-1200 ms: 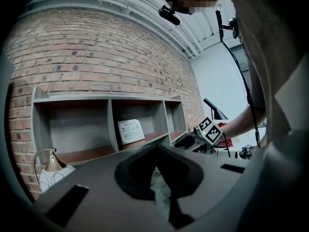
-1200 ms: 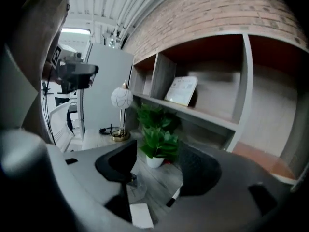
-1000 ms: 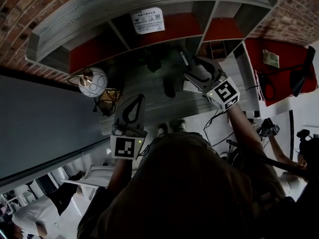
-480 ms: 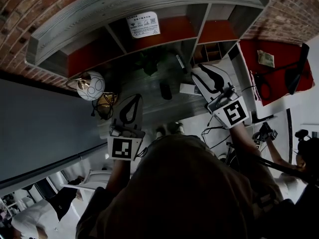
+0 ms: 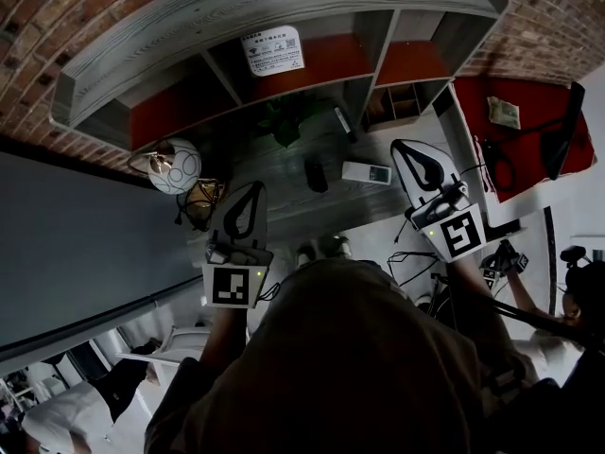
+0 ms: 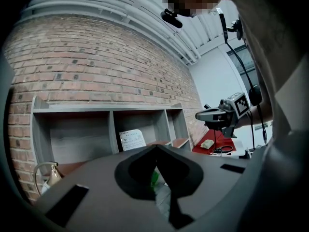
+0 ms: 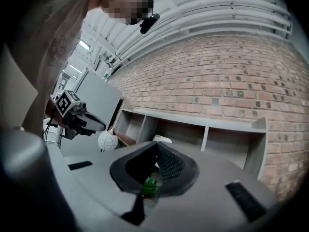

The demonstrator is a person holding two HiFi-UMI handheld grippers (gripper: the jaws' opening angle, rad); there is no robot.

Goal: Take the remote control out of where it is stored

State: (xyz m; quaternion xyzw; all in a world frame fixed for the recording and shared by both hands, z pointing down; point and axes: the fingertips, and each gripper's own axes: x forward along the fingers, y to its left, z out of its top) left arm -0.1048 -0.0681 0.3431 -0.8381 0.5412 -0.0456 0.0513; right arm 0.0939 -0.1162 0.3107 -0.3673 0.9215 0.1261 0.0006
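Note:
The white remote control [image 5: 365, 172] lies flat on the grey surface in front of the shelf unit [image 5: 284, 8], outside the cubbies. My right gripper [image 5: 401, 148] hovers just right of it, apart from it. Its jaws have just been closing and now meet with nothing between them, as the right gripper view shows [image 7: 155, 144]. My left gripper [image 5: 255, 189] hangs at the lower left of the surface, well away from the remote, jaws together and empty [image 6: 156, 149]. Neither gripper view shows the remote.
A small green plant [image 5: 284, 121] and two dark items [image 5: 315, 173] sit near the remote. A white patterned ball [image 5: 177, 164] and a golden holder [image 5: 200, 200] stand at the left. A printed card [image 5: 274, 50] leans in a cubby. A red surface [image 5: 529, 83] lies at the right.
The right gripper was open at the remote by the shelf, then drew back to the right and shut, leaving the remote on the surface. The left gripper stayed put.

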